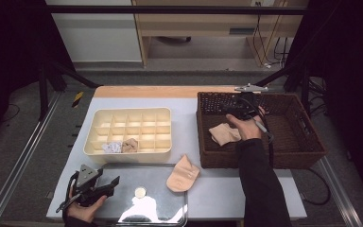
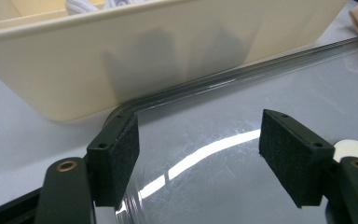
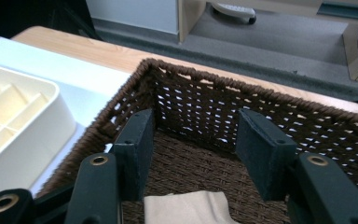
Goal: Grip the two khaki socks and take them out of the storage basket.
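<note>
The left claw point(image 1: 115, 182) rests released at the desk's point(image 1: 184, 118) near-left corner, jaws apart over the clear lid point(image 2: 242, 154), idle while the other works. The cream divided tray point(image 1: 127, 113) already keeps two rolled socks, so sorting seems underway. The right claw point(image 3: 193, 149), forearm stretched forward, hangs released inside the wicker basket point(image 3: 205, 84) just above the beige sock point(image 3: 186, 207), probably to pick it.

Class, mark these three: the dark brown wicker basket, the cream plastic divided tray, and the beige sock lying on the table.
Dark brown wicker basket point(image 1: 260, 161), high view, near wall.
Cream plastic divided tray point(image 1: 127, 153), high view, front wall.
Beige sock on the table point(image 1: 183, 174), high view, middle of the fabric.
</note>
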The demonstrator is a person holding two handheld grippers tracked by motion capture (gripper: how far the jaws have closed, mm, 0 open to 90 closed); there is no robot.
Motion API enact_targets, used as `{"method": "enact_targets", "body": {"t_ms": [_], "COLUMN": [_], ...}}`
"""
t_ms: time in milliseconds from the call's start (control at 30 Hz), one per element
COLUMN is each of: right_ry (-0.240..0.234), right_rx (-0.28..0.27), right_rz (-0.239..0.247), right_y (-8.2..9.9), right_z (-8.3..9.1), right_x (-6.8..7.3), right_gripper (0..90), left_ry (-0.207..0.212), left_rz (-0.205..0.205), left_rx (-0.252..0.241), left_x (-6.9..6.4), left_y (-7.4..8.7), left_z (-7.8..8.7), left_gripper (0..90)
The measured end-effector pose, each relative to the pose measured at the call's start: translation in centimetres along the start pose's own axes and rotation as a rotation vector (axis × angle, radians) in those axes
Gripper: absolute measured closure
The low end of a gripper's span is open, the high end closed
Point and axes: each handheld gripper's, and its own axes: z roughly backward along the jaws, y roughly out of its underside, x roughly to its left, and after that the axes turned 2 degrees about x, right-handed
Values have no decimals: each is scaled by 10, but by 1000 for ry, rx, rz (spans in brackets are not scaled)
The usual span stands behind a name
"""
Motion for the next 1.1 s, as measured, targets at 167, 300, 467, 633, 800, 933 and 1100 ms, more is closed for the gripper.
{"method": "enact_targets", "body": {"t_ms": [167,300,467,633,800,933,1100], "right_ry": [8,27,40,39,32,38,19], "right_rx": [11,24,106,146,199,234,283], "right_rz": [-13,2,46,16,-12,-30,-46], "right_y": [4,8,19,32,46,49,53], "right_z": [-16,-26,-38,-45,-52,-54,-60], "right_x": [-1,-2,-1,-5,-12,-14,-16], "right_gripper": [446,442,443,453,454,471,484], "left_ry": [1,2,3,2,1,4,8], "left_rz": [-5,-4,-4,-8,-9,-10,-15], "left_rx": [0,0,-2,1,0,7,2], "left_x": [0,0,-1,-1,-1,-1,-1], "left_y": [0,0,0,0,0,0,0], "left_z": [0,0,0,-1,0,-1,-1], "left_gripper": [290,291,293,296,299,301,305]}}
